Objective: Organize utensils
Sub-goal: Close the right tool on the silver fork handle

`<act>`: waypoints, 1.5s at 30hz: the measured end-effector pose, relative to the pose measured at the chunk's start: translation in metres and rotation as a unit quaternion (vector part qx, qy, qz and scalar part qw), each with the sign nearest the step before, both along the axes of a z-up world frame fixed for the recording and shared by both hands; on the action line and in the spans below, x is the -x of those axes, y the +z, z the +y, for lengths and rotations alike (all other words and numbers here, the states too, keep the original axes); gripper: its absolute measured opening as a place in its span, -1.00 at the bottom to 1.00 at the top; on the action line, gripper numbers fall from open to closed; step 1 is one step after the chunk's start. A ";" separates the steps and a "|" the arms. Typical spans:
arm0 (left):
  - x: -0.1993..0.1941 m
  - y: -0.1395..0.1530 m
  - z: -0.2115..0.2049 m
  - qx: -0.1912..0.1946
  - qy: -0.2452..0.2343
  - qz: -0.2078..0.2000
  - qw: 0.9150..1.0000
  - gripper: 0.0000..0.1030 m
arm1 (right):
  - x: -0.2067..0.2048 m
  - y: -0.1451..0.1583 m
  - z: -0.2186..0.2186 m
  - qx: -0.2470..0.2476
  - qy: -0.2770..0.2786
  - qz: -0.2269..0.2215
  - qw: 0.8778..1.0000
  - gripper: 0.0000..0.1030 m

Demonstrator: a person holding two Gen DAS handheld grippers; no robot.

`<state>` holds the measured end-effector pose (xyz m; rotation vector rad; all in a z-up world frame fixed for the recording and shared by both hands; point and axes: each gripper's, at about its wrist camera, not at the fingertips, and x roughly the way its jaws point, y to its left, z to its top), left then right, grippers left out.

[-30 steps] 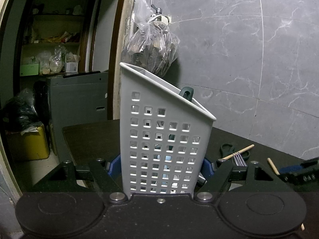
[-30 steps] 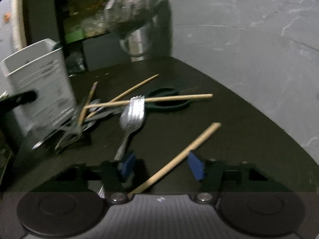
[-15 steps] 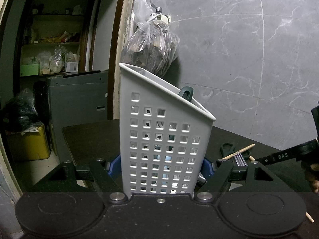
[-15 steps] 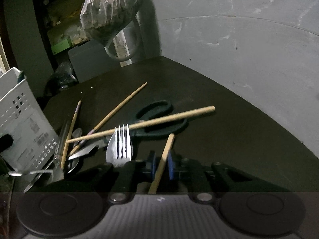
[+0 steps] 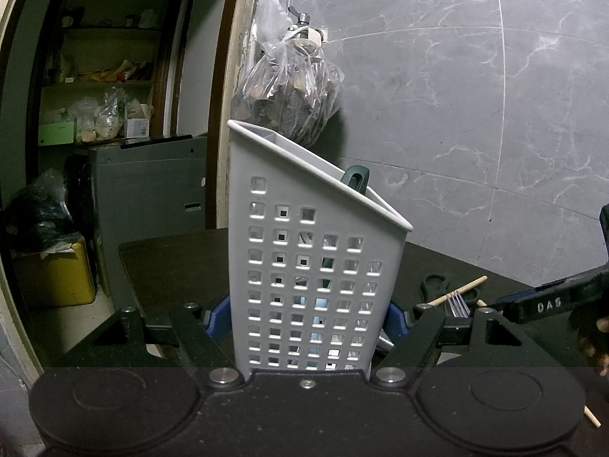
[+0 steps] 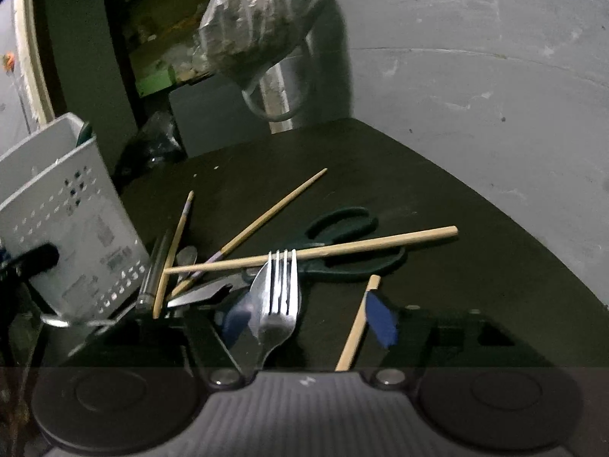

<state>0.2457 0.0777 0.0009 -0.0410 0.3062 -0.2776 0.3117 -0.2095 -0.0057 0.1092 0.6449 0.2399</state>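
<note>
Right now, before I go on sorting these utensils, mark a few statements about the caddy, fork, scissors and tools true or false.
1. The left tool clamps the white caddy. True.
2. The scissors stand inside the caddy. False: they lie on the dark table, under a chopstick.
3. A fork lies between the right tool's fingers. True; its jaws are opening.
4. The caddy is empty. False: a dark green handle pokes above its rim.
</note>
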 end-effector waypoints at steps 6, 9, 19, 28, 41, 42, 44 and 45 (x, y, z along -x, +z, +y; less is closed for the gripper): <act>0.000 0.000 0.000 -0.001 0.000 0.000 1.000 0.50 | 0.001 -0.002 0.019 0.060 0.016 -0.021 0.998 0.45; 0.000 0.000 0.000 -0.001 0.000 0.000 1.000 0.50 | -0.001 -0.003 0.028 0.085 0.022 -0.029 0.996 0.30; 0.000 0.000 0.000 0.000 0.000 0.000 1.000 0.50 | -0.005 -0.006 0.026 0.064 0.015 -0.010 0.998 -0.44; 0.000 0.000 0.000 0.000 0.000 0.000 1.000 0.50 | -0.004 -0.006 0.016 0.036 0.006 0.002 0.999 -0.47; 0.000 0.000 0.000 0.000 0.000 0.000 1.000 0.50 | -0.021 -0.005 0.005 0.009 0.026 0.014 1.000 -0.35; 0.000 0.000 0.000 0.000 0.000 0.000 1.000 0.50 | -0.021 -0.005 0.004 0.005 0.026 0.015 1.000 -0.46; 0.000 0.000 0.000 0.000 0.000 0.000 1.000 0.50 | -0.022 -0.005 0.002 -0.003 0.023 0.017 1.000 -0.50; 0.000 0.000 0.000 0.000 0.000 0.000 1.000 0.50 | -0.022 -0.006 0.001 -0.006 0.021 0.017 1.000 -0.52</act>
